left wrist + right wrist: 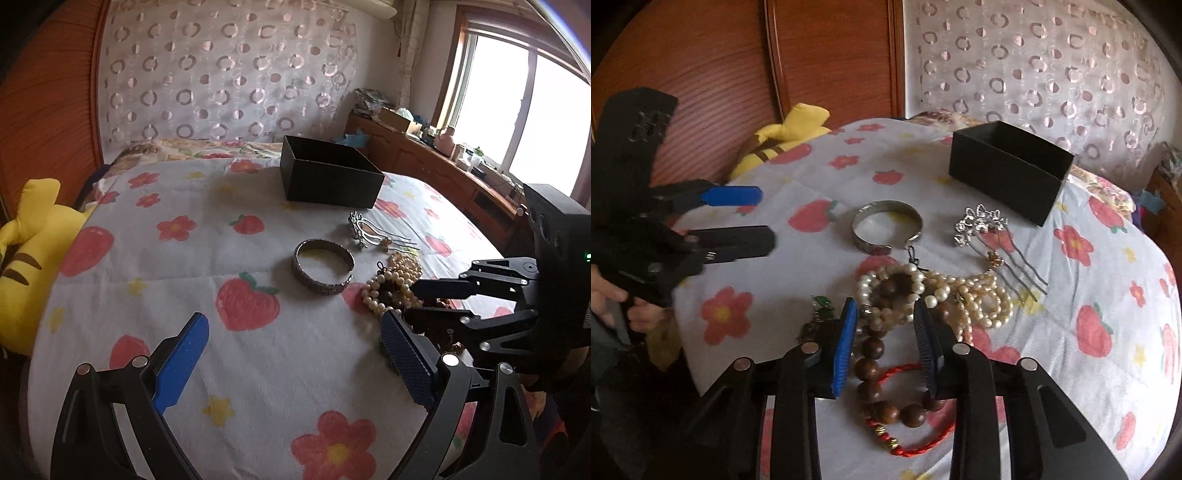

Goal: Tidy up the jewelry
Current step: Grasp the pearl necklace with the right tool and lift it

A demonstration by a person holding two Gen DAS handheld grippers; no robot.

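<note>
An open black box (330,175) (1008,171) stands on the flowered bedspread. In front of it lie a silver bangle (323,266) (886,227), a silver hair comb (364,230) (988,230) and a heap of pearl strands (393,286) (960,295). A brown wooden bead bracelet (879,365) and a red cord bracelet (916,435) lie nearest. My right gripper (886,325) (410,301) is open, its jaws on either side of the beads and pearls. My left gripper (295,339) (768,218) is open and empty, left of the heap.
A yellow striped plush toy (26,254) (783,136) lies at the bed's left edge against a wooden headboard (738,66). A wooden counter (443,166) with clutter runs under the window on the right. A green pendant (822,301) lies by the right gripper's blue finger.
</note>
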